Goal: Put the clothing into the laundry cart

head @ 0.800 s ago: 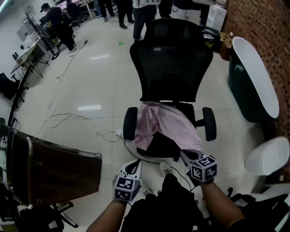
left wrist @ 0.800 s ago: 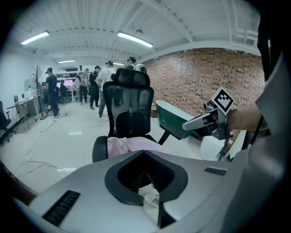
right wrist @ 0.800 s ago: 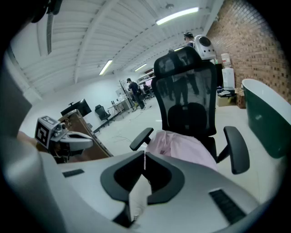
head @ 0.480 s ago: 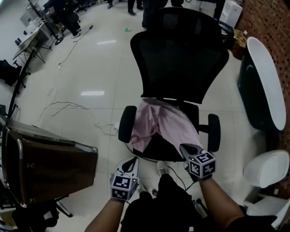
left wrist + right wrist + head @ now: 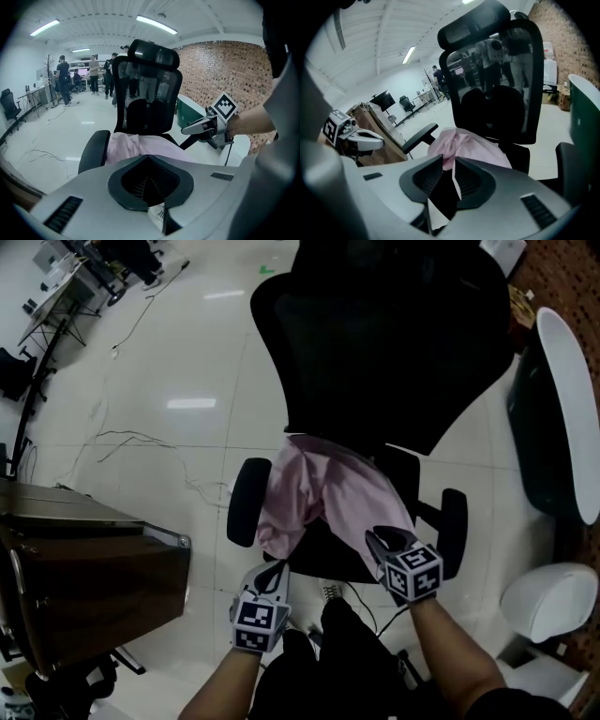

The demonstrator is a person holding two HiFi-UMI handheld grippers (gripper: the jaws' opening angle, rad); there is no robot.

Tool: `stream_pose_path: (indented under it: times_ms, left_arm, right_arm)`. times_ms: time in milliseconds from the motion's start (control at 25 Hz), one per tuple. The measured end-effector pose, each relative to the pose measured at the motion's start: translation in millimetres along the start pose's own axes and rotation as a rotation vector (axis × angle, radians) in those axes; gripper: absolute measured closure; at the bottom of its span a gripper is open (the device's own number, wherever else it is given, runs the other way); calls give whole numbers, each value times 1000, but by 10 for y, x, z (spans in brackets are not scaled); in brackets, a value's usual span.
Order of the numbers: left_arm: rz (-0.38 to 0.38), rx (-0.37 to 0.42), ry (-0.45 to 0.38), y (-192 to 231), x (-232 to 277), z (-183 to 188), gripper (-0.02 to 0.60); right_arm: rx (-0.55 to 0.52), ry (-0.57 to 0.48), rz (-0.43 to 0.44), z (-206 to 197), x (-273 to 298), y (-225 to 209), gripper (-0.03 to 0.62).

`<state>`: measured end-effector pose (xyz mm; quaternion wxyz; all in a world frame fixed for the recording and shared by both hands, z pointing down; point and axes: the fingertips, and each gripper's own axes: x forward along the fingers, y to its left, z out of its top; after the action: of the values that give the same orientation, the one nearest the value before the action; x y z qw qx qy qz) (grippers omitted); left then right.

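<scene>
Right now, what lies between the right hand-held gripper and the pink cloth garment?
Nothing: the right gripper view shows bare air up to the pink cloth garment.

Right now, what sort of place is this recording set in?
Probably an open-plan office or lab workspace: a black mesh office chair with a pink garment on its seat, desks with people standing nearby, loose cables across a glossy tiled floor, and a brick wall.

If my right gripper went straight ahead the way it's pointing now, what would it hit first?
Most likely the pink garment draped over the seat of the black office chair. The right gripper aims down at it, jaws slightly apart and empty. Depth is hard to judge, but nothing else shows in between.
</scene>
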<state>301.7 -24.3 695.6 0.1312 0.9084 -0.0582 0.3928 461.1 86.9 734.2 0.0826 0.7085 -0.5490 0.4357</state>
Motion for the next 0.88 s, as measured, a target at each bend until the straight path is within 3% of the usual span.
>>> stream_pose_path:
  times_ms: [200,320,560,880]
  left_arm:
    - [-5,-7,26,26,344,-38,583]
    - [-4,-18,37,76,534,-65,583]
    - [6,-49,77,192,900,-319,583]
    - [6,-89,108,332,1264,-563,583]
  right_arm:
    - [-15,39,-6,-88,364,-246,353]
    - [-39,82,-22,-157,637,-412,144]
    - [-121,154,-98,-361,1130,-845,140]
    - [-93,245,-138,-717,1577,-1182,140]
